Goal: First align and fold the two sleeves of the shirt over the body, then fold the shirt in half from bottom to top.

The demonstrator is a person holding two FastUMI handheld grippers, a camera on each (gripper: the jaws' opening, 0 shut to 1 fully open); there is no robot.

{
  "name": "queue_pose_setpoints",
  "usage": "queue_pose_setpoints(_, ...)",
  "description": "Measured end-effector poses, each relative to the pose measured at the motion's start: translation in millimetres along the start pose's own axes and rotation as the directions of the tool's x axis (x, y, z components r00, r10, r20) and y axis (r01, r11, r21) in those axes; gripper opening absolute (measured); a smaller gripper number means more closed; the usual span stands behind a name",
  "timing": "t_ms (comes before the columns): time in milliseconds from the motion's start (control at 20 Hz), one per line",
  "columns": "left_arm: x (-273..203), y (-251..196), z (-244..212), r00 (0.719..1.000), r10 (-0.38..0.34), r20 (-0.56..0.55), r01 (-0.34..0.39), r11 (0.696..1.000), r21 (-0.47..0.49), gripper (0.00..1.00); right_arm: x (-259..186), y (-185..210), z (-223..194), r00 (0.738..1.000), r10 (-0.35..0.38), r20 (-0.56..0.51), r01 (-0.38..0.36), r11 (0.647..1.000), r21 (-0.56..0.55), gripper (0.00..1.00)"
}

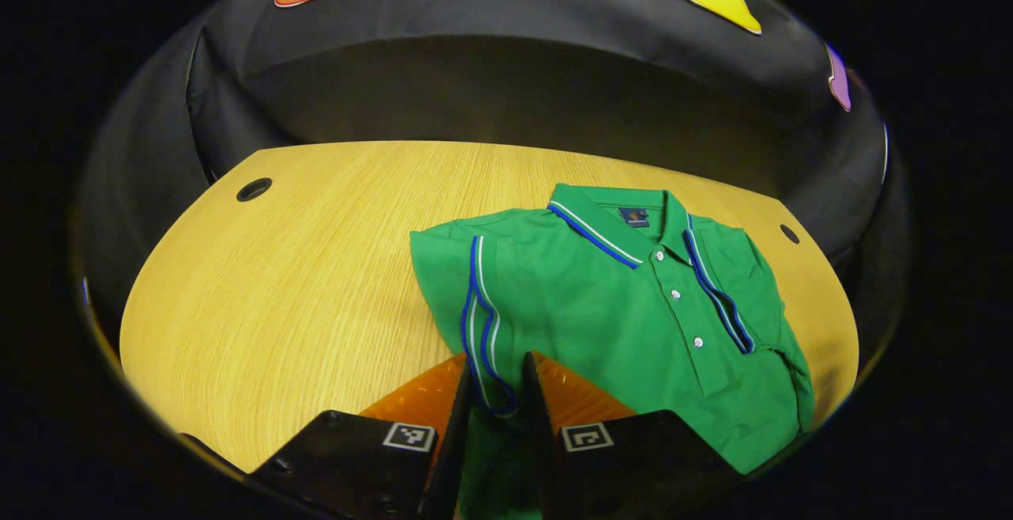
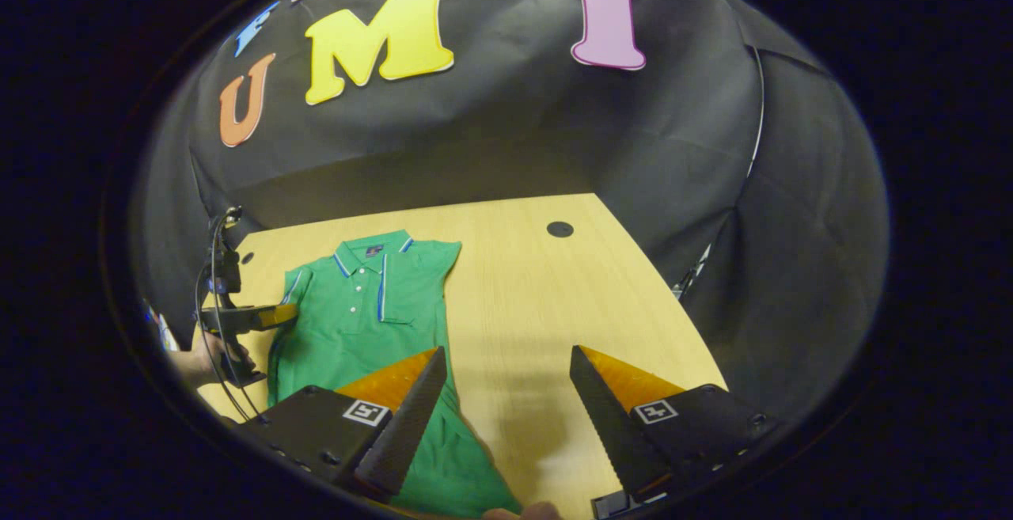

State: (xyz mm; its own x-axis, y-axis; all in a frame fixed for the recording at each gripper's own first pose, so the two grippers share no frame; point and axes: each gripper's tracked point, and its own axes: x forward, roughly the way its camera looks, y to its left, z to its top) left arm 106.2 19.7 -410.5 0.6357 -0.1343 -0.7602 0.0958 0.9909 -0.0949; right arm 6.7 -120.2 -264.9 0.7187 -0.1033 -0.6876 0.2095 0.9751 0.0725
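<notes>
A: Left gripper view: the left gripper (image 1: 497, 393), jaws narrowed on the striped sleeve cuff (image 1: 481, 322) of a green polo shirt (image 1: 617, 322) lying flat on the bench (image 1: 277, 306)

B: Right gripper view: the right gripper (image 2: 506, 393) hangs wide, holding nothing, beside the hem. Soft, light knit; best pinched at edges

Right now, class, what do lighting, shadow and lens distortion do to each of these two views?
Left gripper view: fisheye bends the table edge into a curve; the shirt is evenly lit and sharp. Right gripper view: the right gripper casts a soft shadow on the table, and the wall is dim.
</notes>
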Motion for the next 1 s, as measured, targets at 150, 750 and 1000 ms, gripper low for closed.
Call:
queue_pose_setpoints(150, -3, 9, 4, 1.0, 0.027, 0.004, -0.027, 0.999, 0.021, 0.24, 2, 0, -3, 1.0, -0.002, -0.002, 0.002, 1.0, -0.001, 0.93)
queue_pose_setpoints(750, -27, 16, 26, 0.998, 0.032, 0.046, -0.035, 0.996, 0.079, 0.14, -1, 20, -11, 0.999, 0.042, -0.014, -0.042, 0.999, 0.008, 0.93)
queue_pose_setpoints(1000, -22, 28, 15, 0.998, 0.063, 0.023, -0.064, 0.997, 0.047, 0.18, -4, 20, -18, 0.999, 0.044, -0.029, -0.044, 0.999, 0.005, 0.96)
